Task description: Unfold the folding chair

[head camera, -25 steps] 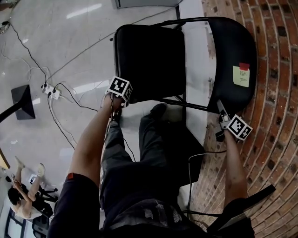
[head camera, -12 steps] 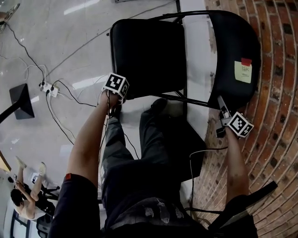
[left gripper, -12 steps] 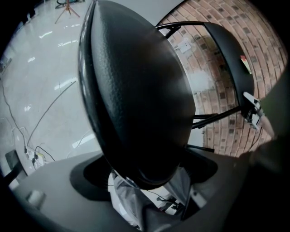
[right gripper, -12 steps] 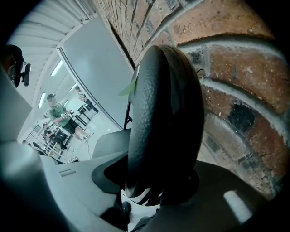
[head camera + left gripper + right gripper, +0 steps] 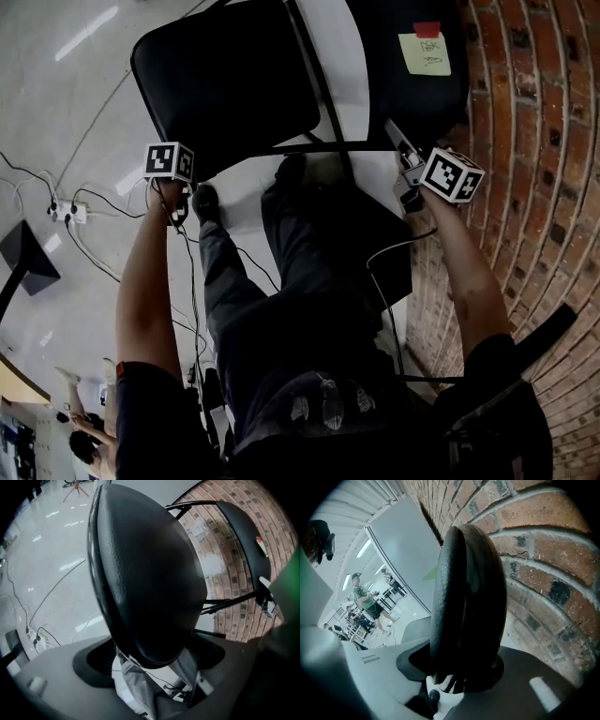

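Black padded folding chair at twelve o'clock, seat toward eleven, backrest at one by red brick wall, my left gripper pinching seat's edge, right gripper jaws just closing on backrest's rim.

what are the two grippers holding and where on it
The left gripper clamps the chair's seat by its near edge; the right gripper clamps the backrest by its near edge.

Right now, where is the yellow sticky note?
In the head view, the yellow sticky note is at the top right, stuck on the chair's black backrest just under a red tab, with the brick wall to its right.
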Demonstrator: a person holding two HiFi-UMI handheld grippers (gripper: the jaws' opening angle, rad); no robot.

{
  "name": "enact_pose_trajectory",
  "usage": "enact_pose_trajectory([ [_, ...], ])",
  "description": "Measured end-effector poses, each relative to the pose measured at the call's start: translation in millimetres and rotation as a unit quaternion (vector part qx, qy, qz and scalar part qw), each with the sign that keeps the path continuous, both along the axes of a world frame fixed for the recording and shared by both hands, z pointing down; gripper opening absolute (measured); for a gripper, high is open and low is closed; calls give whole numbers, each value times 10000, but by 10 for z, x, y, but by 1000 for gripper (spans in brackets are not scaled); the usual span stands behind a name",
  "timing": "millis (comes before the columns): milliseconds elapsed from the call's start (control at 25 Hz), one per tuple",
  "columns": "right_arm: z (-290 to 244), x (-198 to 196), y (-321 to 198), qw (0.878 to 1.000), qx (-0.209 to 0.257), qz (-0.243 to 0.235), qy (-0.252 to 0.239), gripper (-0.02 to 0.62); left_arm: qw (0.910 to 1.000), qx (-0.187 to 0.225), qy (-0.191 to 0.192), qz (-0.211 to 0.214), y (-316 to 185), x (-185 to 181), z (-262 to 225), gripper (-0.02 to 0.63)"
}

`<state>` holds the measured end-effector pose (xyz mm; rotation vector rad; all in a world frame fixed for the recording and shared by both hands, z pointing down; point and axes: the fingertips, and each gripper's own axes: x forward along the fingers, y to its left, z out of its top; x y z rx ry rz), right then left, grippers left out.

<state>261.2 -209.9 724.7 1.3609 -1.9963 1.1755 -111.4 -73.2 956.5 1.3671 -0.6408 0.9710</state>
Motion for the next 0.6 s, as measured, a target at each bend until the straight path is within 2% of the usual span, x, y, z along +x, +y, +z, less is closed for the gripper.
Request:
enact_pose_trajectory([
  [80, -1, -27, 10, 10000, -45, 25, -45, 153, 9998, -59, -169, -98, 43, -47, 17, 482],
  [240, -2, -39, 12, 9998, -151, 109, -117, 150, 9994, 68, -101, -315, 17, 10, -15, 477],
  [320, -68, -68, 37, 9998, -163, 113, -62, 150, 9991, 180, -216, -326, -2, -20, 7, 468],
  [520, -208, -139, 83, 10000, -75, -5, 62, 144, 9982, 246, -435, -320, 40, -127, -78, 362],
  [600, -248, -186, 116, 10000, -68, -7, 51, 143, 9977, 298, -566, -216, 50, -174, -99, 347],
])
